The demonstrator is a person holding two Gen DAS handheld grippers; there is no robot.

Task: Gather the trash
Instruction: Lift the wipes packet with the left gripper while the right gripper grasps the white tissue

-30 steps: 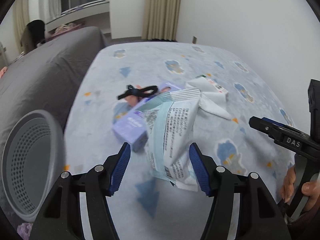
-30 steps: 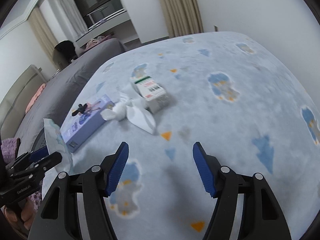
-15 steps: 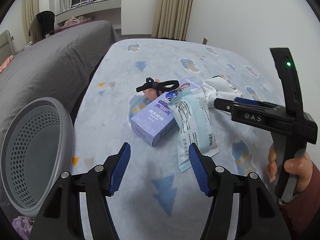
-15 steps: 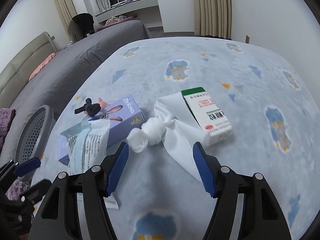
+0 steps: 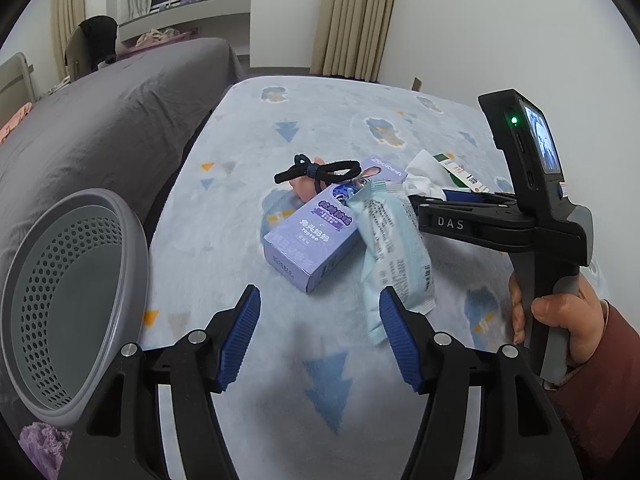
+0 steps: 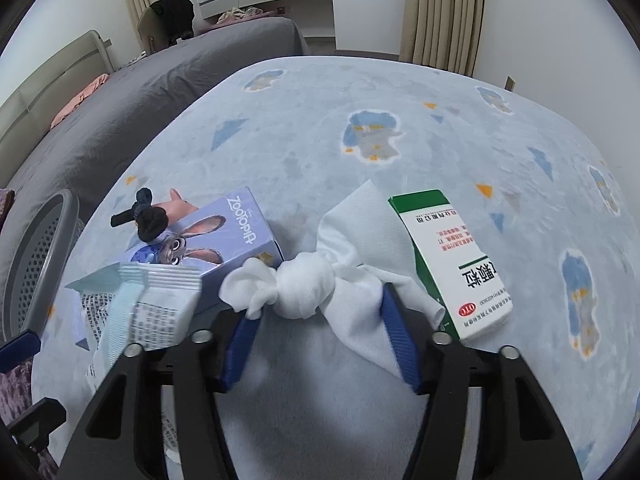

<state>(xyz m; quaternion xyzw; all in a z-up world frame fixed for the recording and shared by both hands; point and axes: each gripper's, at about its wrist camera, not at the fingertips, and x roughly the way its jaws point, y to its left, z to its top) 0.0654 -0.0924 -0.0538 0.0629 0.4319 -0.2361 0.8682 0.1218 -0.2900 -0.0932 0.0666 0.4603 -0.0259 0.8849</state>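
Advancing since a half-second ago, the open, empty right gripper [image 6: 320, 336] now straddles the tissue [image 6: 304, 286], seemingly crosswise; left gripper [image 5: 320, 340] open, farther.

The purple box [image 6: 224, 236], left of centre in the right wrist view, bears "ZOOTOPIA" along its top edge, printed upside down to the camera. In the left wrist view "DAS" stands in white on the black arm of the right tongs [image 5: 452, 196], right of centre. The green-and-white carton [image 6: 460, 268] shows a red "OTC" oval; its Chinese print is upside down.
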